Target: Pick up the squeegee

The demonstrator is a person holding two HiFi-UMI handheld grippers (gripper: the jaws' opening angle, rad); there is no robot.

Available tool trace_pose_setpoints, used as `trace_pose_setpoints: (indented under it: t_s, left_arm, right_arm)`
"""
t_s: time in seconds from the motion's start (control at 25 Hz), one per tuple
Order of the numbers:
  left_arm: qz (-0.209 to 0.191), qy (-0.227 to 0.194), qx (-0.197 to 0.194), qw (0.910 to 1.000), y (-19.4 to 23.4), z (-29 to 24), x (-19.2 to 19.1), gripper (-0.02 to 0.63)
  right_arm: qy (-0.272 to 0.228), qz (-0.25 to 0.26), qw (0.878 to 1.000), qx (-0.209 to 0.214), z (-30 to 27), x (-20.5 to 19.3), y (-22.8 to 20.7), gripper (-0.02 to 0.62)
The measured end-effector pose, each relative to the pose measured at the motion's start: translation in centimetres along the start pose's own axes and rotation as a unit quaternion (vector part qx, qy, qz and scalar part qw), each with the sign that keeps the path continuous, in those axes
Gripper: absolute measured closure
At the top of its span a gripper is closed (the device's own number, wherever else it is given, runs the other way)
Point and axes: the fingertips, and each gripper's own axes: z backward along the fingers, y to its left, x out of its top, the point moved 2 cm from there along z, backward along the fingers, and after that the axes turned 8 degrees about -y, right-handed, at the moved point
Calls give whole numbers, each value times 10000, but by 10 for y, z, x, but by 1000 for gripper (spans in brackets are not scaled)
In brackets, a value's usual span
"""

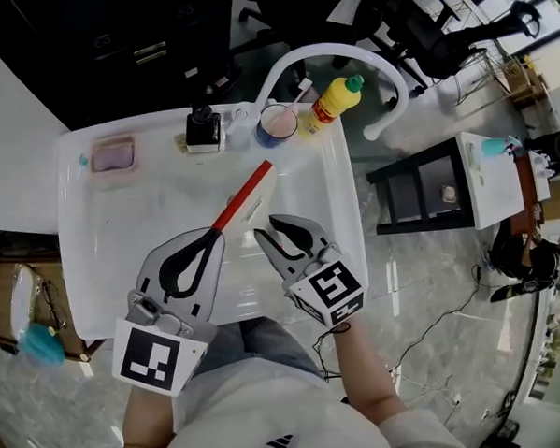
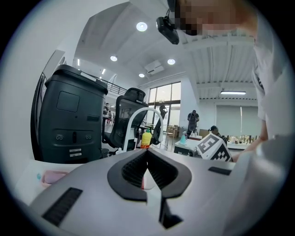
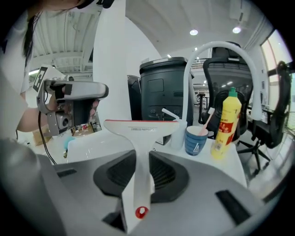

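- Squeegee (image 3: 144, 131): probably light, stiff plastic with a slick handle, which is grasped between the right claw's (image 3: 140, 156) jaws, blade ahead of the tips.
- Left claw (image 2: 146, 151): clenched, empty, beside the blade.

squeegee (image 1: 244, 198) handle tucked under right gripper (image 1: 265, 227), bottle (image 1: 334, 98) label — unreadable
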Motion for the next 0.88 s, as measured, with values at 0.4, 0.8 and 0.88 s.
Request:
trace_pose_setpoints:
  t_s: [0.4,0.8,0.88]
  left_arm:
    - [-278,-260,-76,9992,-23,5,19,594]
    - [-377,-374,-93,9985,-36,11,30,594]
    - [-381,-402,-102,9984,-38,12,33,594]
  right_arm:
    - [-525,-123,9981,-290,39,19,0,499]
    - [-993,-176,9940,-431,68,41,1,499]
    - [-1069,-183,9930,-463,73,45,1,499]
